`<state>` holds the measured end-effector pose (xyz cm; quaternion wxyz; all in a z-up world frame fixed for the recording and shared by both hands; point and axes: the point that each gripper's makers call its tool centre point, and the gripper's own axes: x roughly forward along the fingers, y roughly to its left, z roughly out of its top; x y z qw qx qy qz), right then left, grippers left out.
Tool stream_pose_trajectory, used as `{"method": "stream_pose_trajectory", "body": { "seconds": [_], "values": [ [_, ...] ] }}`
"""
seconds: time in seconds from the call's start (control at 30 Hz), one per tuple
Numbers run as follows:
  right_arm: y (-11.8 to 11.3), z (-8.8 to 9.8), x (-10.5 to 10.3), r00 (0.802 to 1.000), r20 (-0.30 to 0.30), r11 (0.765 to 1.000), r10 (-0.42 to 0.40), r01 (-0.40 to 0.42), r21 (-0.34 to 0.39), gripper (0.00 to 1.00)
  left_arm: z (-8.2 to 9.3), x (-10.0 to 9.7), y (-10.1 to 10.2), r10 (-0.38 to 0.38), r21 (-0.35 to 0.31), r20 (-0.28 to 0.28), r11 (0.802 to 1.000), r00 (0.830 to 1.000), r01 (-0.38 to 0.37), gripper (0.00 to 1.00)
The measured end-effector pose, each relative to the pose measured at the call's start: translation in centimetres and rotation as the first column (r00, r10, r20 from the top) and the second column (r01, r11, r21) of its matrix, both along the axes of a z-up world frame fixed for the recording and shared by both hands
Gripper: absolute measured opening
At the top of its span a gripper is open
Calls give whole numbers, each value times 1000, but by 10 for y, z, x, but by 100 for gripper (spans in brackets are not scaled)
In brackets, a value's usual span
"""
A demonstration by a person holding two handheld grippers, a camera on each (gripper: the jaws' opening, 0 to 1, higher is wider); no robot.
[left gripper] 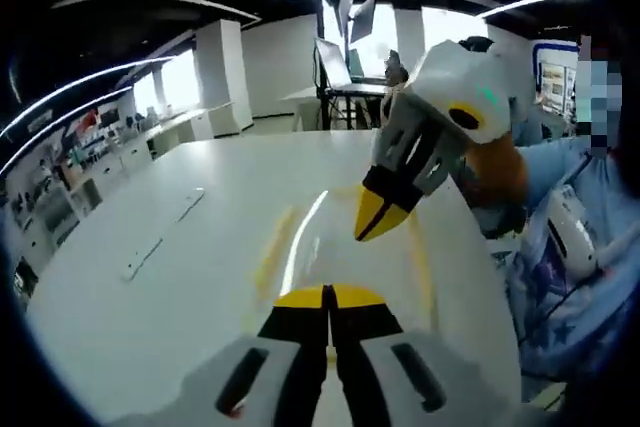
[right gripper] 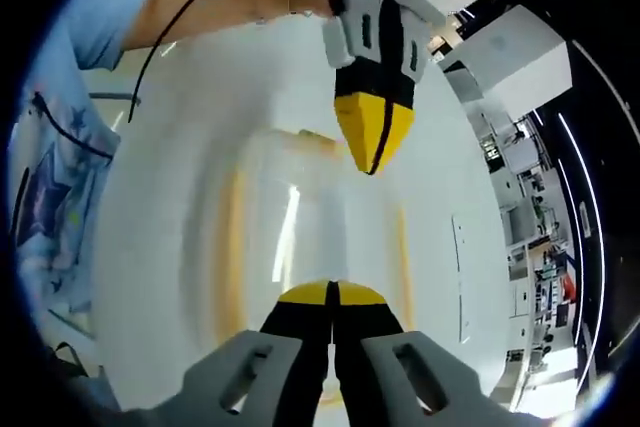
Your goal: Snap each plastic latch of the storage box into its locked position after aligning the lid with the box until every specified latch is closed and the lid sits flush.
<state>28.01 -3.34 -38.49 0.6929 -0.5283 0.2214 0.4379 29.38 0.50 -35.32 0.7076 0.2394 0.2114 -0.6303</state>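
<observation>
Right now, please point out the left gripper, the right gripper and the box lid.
left gripper point(left gripper: 328, 297), left gripper view: yellow tips.
right gripper point(right gripper: 333, 294), right gripper view: yellow tips.
box lid point(right gripper: 300, 247), right gripper view: translucent top.

a clear storage box point(right gripper: 300, 237) with yellowish edges, blurred, lies on white table; lid point(left gripper: 330, 247) glossy, at centre, toward 12 o'clock of jaws.

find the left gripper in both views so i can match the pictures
Left gripper view: the left gripper rises from the bottom centre, its yellow-tipped fingers shut together over the white table.
Right gripper view: the left gripper comes in from the top, right of centre, tips pointing down, fingers shut.
Shared landmark: the bright streak of light reflected on the table, lying between the two grippers in both views.
</observation>
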Motion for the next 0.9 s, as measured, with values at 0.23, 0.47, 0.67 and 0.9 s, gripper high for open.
{"method": "stream_pose_trajectory", "body": {
  "seconds": [0.23, 0.47, 0.67, 0.9],
  "values": [
    [-3, 3, 5, 999, 42, 997, -34, 31, 73, 0, -26, -6, -12, -45, 310, -78, 948, 996, 67, 0],
    [0, 1, 4, 997, 63, 995, -49, 43, 87, 0, -29, 0, -12, -23, 477, -78, 877, 997, 57, 0],
    [0, 3, 5, 995, 71, 987, -77, 65, 149, 0, -33, 0, -10, 69, 564, -114, 826, 991, 8, 0],
    [0, 5, 4, 982, 128, 972, -141, 113, 207, 0, -34, -1, -11, 107, 632, -87, 774, 990, -28, 0]
  ]
}}
